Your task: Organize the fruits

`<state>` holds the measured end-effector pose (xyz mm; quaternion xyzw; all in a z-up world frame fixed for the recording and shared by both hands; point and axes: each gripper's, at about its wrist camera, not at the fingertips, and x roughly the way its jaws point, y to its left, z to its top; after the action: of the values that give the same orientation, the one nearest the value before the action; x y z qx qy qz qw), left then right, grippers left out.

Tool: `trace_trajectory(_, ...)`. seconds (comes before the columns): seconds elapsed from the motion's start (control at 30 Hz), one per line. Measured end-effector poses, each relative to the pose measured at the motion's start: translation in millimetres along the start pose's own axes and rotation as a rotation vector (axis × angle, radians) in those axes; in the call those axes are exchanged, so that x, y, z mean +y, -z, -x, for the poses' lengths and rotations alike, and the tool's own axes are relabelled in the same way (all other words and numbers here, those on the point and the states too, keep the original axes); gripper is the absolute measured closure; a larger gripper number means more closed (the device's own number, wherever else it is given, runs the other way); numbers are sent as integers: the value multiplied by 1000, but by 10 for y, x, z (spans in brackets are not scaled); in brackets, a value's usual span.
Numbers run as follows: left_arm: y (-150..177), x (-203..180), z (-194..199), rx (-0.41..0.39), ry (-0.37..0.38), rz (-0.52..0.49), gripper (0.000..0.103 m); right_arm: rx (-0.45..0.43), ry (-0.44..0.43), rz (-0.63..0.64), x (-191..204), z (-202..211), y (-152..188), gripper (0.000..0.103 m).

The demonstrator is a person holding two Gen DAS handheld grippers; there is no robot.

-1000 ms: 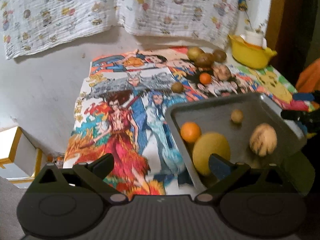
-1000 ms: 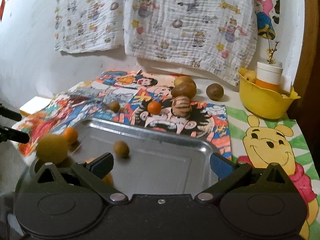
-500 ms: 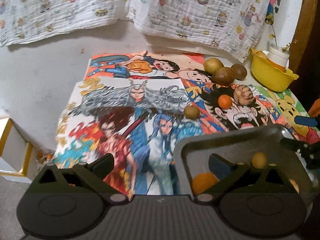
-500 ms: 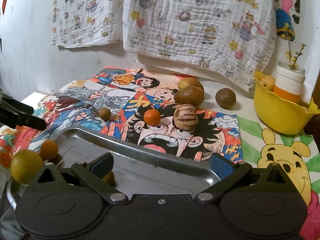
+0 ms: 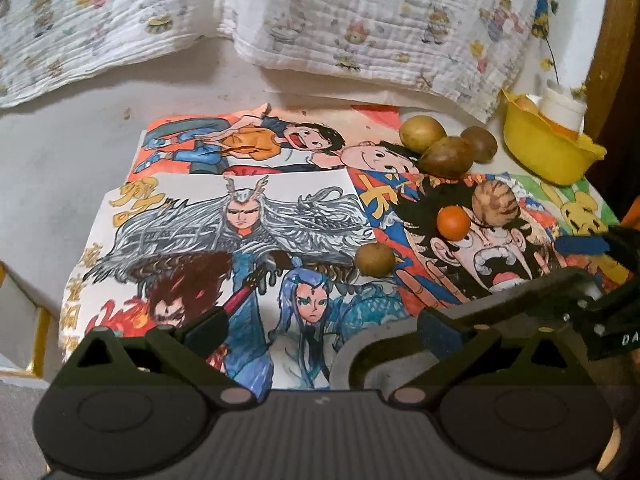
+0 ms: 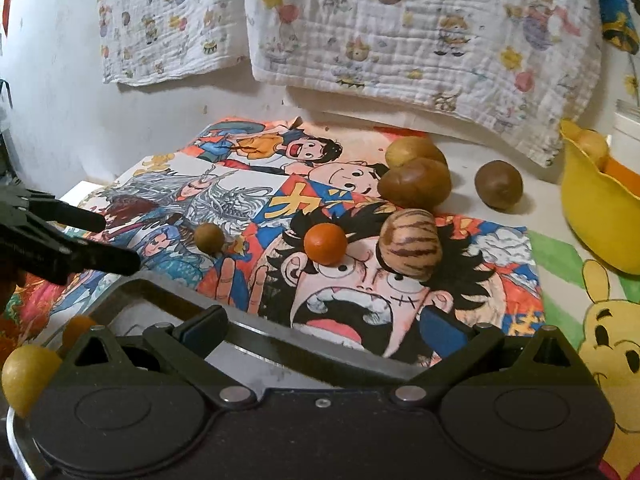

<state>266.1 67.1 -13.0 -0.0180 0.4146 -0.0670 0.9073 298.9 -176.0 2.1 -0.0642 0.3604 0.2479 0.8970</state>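
Spread flat across the table (image 5: 60, 168): cartoon posters (image 6: 224, 200), with a bear picture (image 6: 612, 328) at 4 o'clock in the right wrist view. Hung on the wall (image 6: 56, 80) at 12 o'clock: two printed cloths (image 6: 400, 28), lower edges drooping toward the tabletop. Parked at 2 o'clock in the left wrist view, inside a yellow bowl (image 5: 544, 152): a white cup (image 5: 563, 107), and at 8 o'clock a box with a yellow edge (image 5: 38, 344).
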Motion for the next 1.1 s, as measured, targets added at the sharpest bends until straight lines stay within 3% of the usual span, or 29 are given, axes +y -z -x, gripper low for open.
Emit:
trace_trajectory(0.23, -44, -57, -150, 30, -3, -113, 1, 1, -1, 42, 10, -130, -69, 7)
trace_trajectory(0.47, -132, -50, -313, 34, 36, -118, 1, 3, -12, 82, 26, -251, -143, 10)
trace_trajectory(0.6, -173, -48, -390, 36, 43, -135, 1, 2, -12, 171, 95, -329, -186, 14)
trace_trajectory(0.73, -216, -57, -427, 23, 46, -155, 1, -6, -4, 294, 207, -416, -248, 21)
trace_trajectory(0.9, -247, -107, -459, -1, 64, -165, 1, -12, -12, 360, 290, -534, -324, 28)
trace_trajectory(1.1, -228, -188, -483, -38, 48, -222, 15, -7, 13, 395, 303, -656, -328, 45)
